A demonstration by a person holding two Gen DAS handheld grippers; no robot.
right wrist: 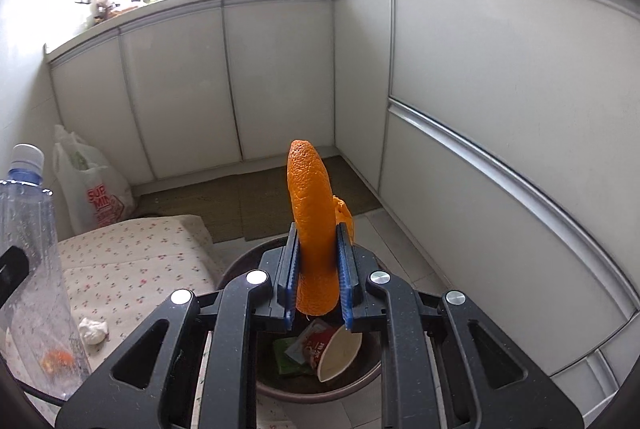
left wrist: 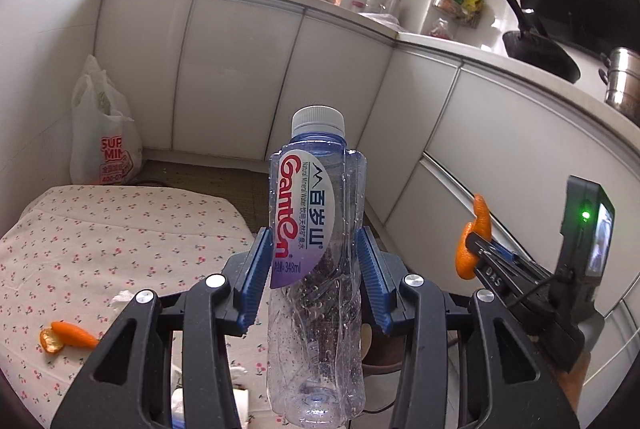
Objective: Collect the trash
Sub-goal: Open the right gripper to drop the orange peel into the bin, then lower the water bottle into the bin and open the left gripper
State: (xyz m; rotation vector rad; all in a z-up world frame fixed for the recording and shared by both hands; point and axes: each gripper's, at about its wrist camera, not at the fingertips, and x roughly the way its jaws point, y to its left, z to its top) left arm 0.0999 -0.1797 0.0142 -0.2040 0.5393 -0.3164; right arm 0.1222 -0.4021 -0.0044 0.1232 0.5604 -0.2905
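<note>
The left gripper [left wrist: 316, 261] points slightly downward, its fingers clamped on an upright Ganten water bottle [left wrist: 316, 269]. At its 3 o'clock, the right gripper [right wrist: 318, 281] pinches an orange peel [right wrist: 314, 225] narrowly above a trash bin [right wrist: 320, 385].

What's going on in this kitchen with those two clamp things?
A person is clearing up trash with two hand-held grippers. The left gripper is clamped on an empty water bottle, and the right gripper pinches a piece of orange peel above a bin that already holds wrappers. More peel and crumpled tissue lie on the flowered cloth.
</note>
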